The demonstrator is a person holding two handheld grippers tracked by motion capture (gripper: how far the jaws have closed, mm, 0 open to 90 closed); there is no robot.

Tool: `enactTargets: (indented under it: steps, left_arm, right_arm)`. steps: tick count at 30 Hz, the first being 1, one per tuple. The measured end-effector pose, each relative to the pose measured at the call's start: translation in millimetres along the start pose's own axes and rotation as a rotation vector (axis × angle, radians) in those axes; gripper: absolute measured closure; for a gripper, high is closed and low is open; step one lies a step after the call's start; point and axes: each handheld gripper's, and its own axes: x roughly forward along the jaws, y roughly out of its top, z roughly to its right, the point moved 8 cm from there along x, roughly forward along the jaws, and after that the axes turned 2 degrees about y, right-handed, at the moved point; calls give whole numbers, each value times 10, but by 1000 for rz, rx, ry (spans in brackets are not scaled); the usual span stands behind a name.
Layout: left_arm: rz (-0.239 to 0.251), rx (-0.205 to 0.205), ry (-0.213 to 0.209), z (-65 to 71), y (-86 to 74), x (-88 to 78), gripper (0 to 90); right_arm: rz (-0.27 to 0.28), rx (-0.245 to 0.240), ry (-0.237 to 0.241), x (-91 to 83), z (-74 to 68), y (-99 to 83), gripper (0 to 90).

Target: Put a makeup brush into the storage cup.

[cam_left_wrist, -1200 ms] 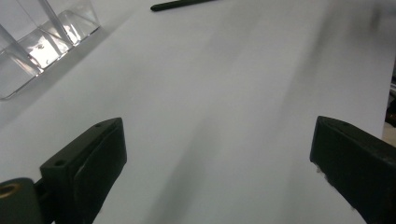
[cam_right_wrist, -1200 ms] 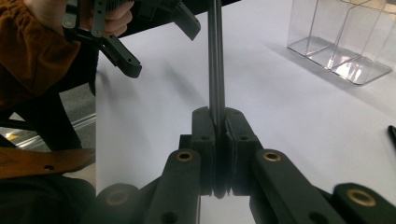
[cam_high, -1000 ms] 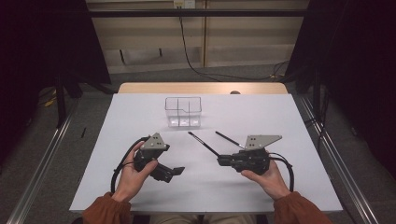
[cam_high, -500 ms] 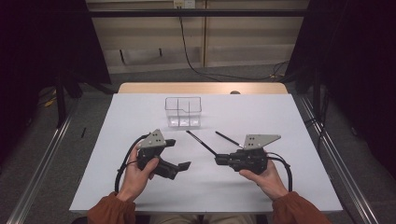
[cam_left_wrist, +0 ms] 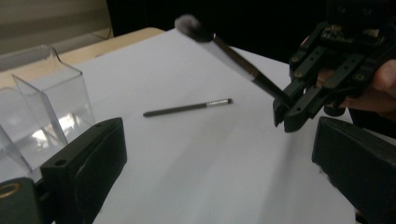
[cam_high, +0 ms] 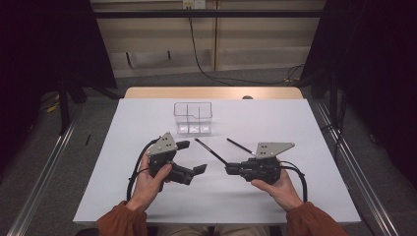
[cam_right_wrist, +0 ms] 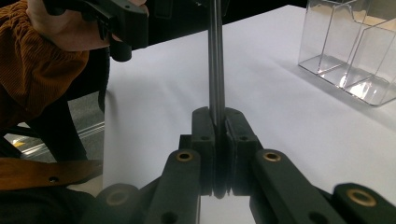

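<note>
My right gripper (cam_high: 230, 170) is shut on the handle end of a thin black brush (cam_high: 211, 152), which slants away to the far left above the white table (cam_high: 305, 123). In the right gripper view the pads (cam_right_wrist: 205, 126) clamp the brush stem (cam_right_wrist: 215, 56). The left gripper view shows the brush's fluffy tip (cam_left_wrist: 191, 25) raised in the air. My left gripper (cam_high: 193, 157) stands open just left of that brush, with nothing between its jaws. A second thin brush (cam_high: 241, 146) lies flat on the table beyond the right gripper, and it also lies in the left gripper view (cam_left_wrist: 187, 108).
A clear plastic organiser (cam_high: 193, 118) with several compartments stands at the table's far middle, close behind the left gripper. It appears in the left gripper view (cam_left_wrist: 42, 107) and the right gripper view (cam_right_wrist: 355, 51). A bare wooden strip (cam_high: 211, 92) runs along the far edge.
My left gripper has turned and shifted slightly right and away from me, its open jaws now closer to the held brush. The right gripper and its brush have stayed put.
</note>
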Motion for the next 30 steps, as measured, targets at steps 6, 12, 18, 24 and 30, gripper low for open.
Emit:
enactTargets:
  steps: [6, 12, 18, 24, 30]
  left_arm:
    - [3, 14, 1, 42, 51, 37, 40]
    - [3, 42, -22, 76, 80, 72, 60]
    - [-6, 21, -38, 87, 89, 108, 114]
    - [-3, 10, -48, 133, 122, 168, 262]
    - [30, -58, -49, 152, 175, 182, 436]
  right_arm:
    - [-1, -3, 0, 2, -1, -4, 839]
    - [-1, -6, 2, 3, -13, -10, 839]
    - [1, -12, 4, 12, -20, -7, 840]
    - [10, -13, 3, 25, -22, 1, 839]
    - [19, -9, 0, 12, -18, 7, 839]
